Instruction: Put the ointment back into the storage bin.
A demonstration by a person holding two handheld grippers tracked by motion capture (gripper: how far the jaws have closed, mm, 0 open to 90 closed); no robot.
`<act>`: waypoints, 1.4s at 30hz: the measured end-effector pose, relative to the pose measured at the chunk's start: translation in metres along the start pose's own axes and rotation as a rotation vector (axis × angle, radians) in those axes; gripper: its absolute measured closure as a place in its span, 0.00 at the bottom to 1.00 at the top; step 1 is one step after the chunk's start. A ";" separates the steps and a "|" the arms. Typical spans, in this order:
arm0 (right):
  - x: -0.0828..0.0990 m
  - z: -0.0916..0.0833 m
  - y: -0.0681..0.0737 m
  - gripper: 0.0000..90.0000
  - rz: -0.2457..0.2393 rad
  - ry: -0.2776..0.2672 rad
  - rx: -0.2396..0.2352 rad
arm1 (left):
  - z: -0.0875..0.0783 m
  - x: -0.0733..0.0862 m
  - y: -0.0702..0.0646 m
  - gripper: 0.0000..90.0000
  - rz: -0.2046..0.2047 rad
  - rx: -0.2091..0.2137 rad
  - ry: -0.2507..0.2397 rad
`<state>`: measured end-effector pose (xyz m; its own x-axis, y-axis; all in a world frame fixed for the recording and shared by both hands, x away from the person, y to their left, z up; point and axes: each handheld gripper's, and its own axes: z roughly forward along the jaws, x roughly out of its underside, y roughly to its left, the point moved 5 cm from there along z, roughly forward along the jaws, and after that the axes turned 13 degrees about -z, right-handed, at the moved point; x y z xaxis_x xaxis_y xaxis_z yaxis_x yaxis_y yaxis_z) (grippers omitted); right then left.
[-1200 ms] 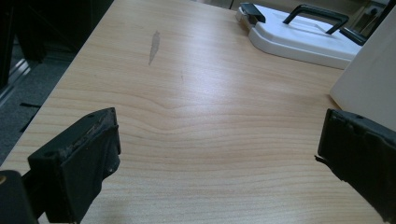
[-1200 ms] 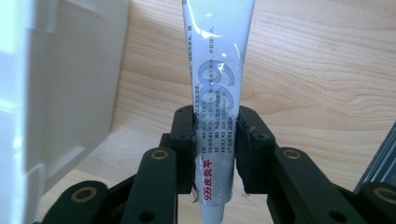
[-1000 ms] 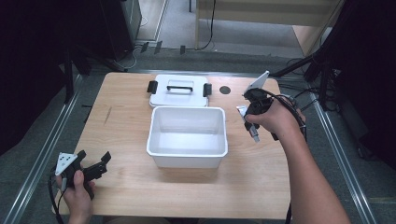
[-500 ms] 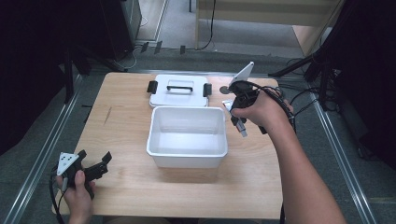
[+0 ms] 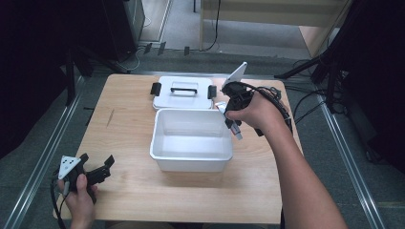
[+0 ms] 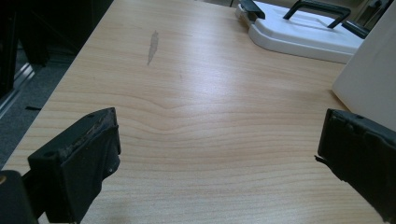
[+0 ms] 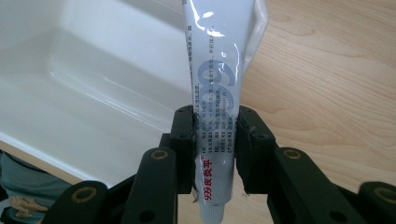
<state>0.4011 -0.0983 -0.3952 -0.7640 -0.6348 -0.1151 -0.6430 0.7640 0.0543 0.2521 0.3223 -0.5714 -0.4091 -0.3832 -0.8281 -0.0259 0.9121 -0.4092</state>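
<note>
Right gripper [image 7: 215,126]: clamped on a white tube [image 7: 219,84], both jaws pressed flat against its sides. In the high view the right gripper [image 5: 232,107] sits above the near-right corner of the bin, right at its rim.

Tube: white with blue and red print, cap end pointing back toward the camera in the right gripper view, crimped end pointing away. From above, the tube [image 5: 233,128] pokes out below the hand, tilted, over the bin's right wall (can't tell if it's touching the rim or just hanging above it).

Left gripper [image 6: 219,154]: jaws spread wide, nothing between them but bare wood. In the high view the left gripper [image 5: 98,169] is down at the near-left corner of the table, well apart from everything else.

Bin [image 5: 191,162]: white plastic, rectangular, roughly mid-table, looks empty inside. Its inner wall [image 7: 70,70] takes up the left half of the right gripper view.

Lid [image 5: 183,93]: white, flat on the table just behind the bin, black handle on top and a black clip at each end. Also visible top right in the left gripper view [image 6: 303,32].

Table [image 5: 124,119]: light wood, with a small dark scuff on the left side.
</note>
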 end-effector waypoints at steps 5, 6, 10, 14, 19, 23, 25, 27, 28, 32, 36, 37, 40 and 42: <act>-0.004 0.003 0.010 0.80 -0.069 0.000 -0.007 | 0.000 0.000 0.000 0.00 0.000 0.000 0.002; -0.005 0.004 0.012 0.80 -0.097 -0.006 -0.007 | 0.000 0.000 0.000 0.00 0.000 0.000 0.002; -0.008 0.006 0.022 0.80 -0.193 -0.014 -0.020 | 0.000 0.000 0.000 0.00 -0.001 0.000 0.003; -0.009 0.005 0.036 0.80 -0.369 -0.051 -0.066 | 0.000 0.000 0.000 0.00 -0.001 0.001 0.004; -0.008 0.007 0.047 0.80 -0.654 -0.122 -0.035 | 0.000 0.000 0.000 0.00 -0.001 0.001 0.005; -0.007 0.010 0.051 0.80 -0.770 -0.129 -0.030 | 0.000 0.000 0.000 0.00 -0.001 0.000 0.005; -0.007 0.013 0.052 0.80 -0.820 -0.130 -0.027 | 0.000 0.000 0.000 0.00 -0.004 0.000 0.005; -0.006 0.015 0.053 0.80 -0.831 -0.124 -0.030 | 0.000 0.000 0.000 0.00 -0.004 0.001 0.005; -0.006 0.017 0.052 0.80 -0.850 -0.124 -0.030 | 0.000 0.000 0.000 0.00 -0.004 0.001 0.005; -0.004 0.022 0.053 0.80 -0.882 -0.130 -0.041 | 0.000 0.000 0.000 0.00 -0.004 0.001 0.005; -0.004 0.027 0.054 0.80 -0.898 -0.115 -0.033 | 0.000 0.000 0.000 0.00 -0.004 0.002 0.005; -0.004 0.028 0.055 0.80 -0.903 -0.115 -0.034 | 0.000 0.000 0.000 0.00 -0.004 0.001 0.006; -0.004 0.031 0.056 0.80 -0.921 -0.111 -0.035 | 0.000 0.000 0.000 0.00 -0.004 0.002 0.005; -0.004 0.033 0.056 0.80 -0.923 -0.108 -0.037 | 0.000 0.000 0.000 0.00 -0.006 0.001 0.004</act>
<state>0.3695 -0.0493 -0.4245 0.0593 -0.9736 -0.2203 -0.9963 -0.0440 -0.0737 0.2524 0.3220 -0.5715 -0.4122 -0.3879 -0.8244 -0.0270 0.9096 -0.4145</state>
